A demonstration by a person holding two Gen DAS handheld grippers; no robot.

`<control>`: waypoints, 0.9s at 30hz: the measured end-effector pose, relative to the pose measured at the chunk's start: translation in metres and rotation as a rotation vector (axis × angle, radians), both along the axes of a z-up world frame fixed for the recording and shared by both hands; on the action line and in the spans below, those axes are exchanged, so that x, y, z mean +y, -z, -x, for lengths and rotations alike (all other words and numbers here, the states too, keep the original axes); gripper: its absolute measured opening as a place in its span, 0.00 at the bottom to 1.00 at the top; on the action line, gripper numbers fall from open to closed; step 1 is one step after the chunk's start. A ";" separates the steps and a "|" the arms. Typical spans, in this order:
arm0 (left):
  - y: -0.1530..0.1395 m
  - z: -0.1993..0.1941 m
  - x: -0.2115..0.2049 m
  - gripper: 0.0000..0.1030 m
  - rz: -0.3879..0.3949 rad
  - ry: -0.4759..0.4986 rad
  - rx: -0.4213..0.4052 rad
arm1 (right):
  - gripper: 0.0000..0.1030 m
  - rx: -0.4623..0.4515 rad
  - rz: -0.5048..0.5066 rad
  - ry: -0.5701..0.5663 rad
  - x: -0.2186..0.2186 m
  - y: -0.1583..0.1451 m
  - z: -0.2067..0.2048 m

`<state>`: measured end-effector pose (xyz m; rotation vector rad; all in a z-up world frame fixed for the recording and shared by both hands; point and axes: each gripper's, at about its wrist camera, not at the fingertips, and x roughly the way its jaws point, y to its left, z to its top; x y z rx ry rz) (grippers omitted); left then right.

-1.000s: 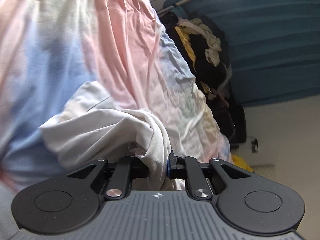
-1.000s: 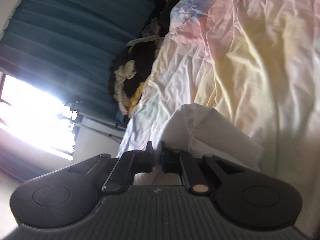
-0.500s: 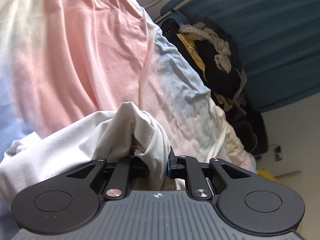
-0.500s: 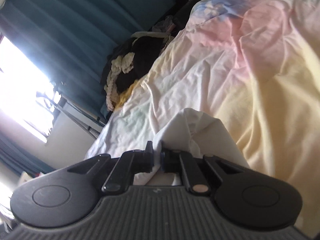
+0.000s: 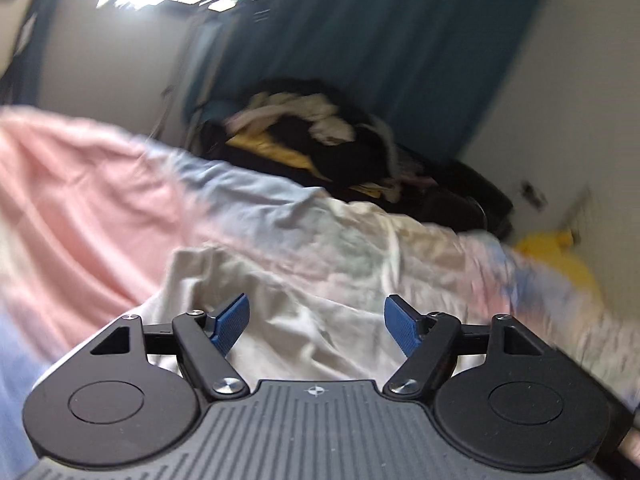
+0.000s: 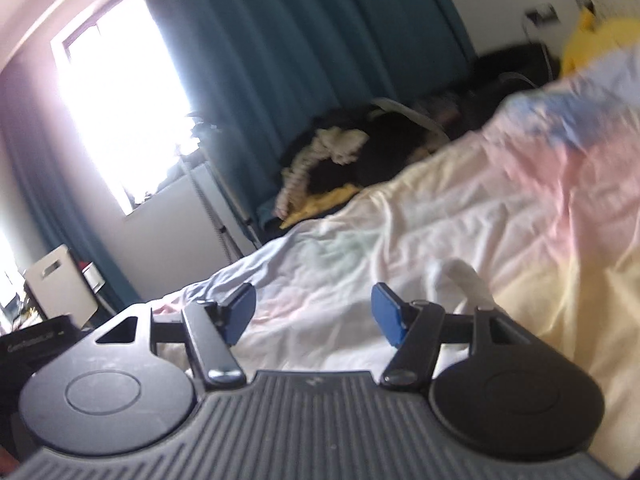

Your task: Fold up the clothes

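Now the left gripper [image 5: 316,322] has its jaws opening, blue pads [image 5: 231,322] well apart and pressing on nothing, while the crumpled white garment [image 5: 288,312] lies on the bed between and beyond them, spreading toward 11 o'clock. Likewise the right gripper [image 6: 314,316] is opening with only the pastel bedsheet [image 6: 460,216] between its pads, and a white fold of the garment [image 6: 466,280] rises just beyond its finger at 1 o'clock. Farther out at 12 o'clock, a dark pile of clothes [image 5: 312,148] sits at the bed's edge before the teal curtain [image 5: 380,40].
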<state>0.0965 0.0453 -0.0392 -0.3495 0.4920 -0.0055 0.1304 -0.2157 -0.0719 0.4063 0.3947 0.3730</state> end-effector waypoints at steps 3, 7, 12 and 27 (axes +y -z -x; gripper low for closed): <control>0.007 -0.002 -0.015 0.77 -0.087 0.048 0.004 | 0.48 -0.030 0.083 -0.020 0.012 0.005 0.010; 0.028 -0.015 -0.019 0.77 -0.142 0.043 0.062 | 0.47 -0.034 0.139 -0.026 0.020 0.017 0.006; 0.056 -0.032 -0.017 0.77 -0.200 0.000 0.151 | 0.47 0.007 0.203 -0.038 0.029 0.048 -0.006; 0.048 -0.010 -0.003 0.78 -0.266 -0.108 0.112 | 0.29 0.102 0.206 0.143 -0.017 0.065 -0.013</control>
